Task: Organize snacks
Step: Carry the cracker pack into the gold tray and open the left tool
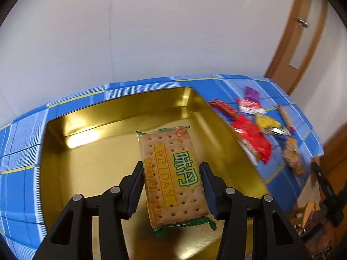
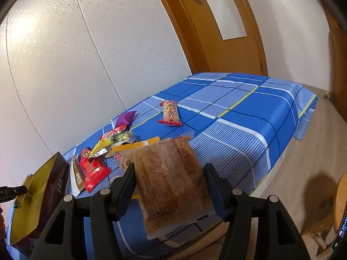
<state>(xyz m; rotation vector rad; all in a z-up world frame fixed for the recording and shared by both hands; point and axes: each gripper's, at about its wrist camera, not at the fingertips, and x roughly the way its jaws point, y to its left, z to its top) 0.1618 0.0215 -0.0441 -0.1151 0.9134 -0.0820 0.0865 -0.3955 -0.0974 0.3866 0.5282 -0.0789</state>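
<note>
My left gripper (image 1: 172, 174) is shut on a green-edged Weidan cracker packet (image 1: 173, 173) and holds it over the inside of a gold-lined tin box (image 1: 104, 156). My right gripper (image 2: 170, 176) is shut on a clear packet of brown snack cake (image 2: 171, 184), held above the blue checked table (image 2: 238, 117). The box shows at the far left in the right wrist view (image 2: 36, 197), with the cracker packet's edge at its rim. Loose snacks lie right of the box: a red packet (image 1: 251, 136), a yellow one (image 1: 267, 123), a purple one (image 1: 251, 93).
A long red-ended bar (image 2: 170, 113) lies alone further along the table. A pile of wrappers (image 2: 102, 158) sits between box and right gripper. A wooden door (image 2: 216, 21) stands behind the table; a wooden stool (image 2: 338, 203) is at the right.
</note>
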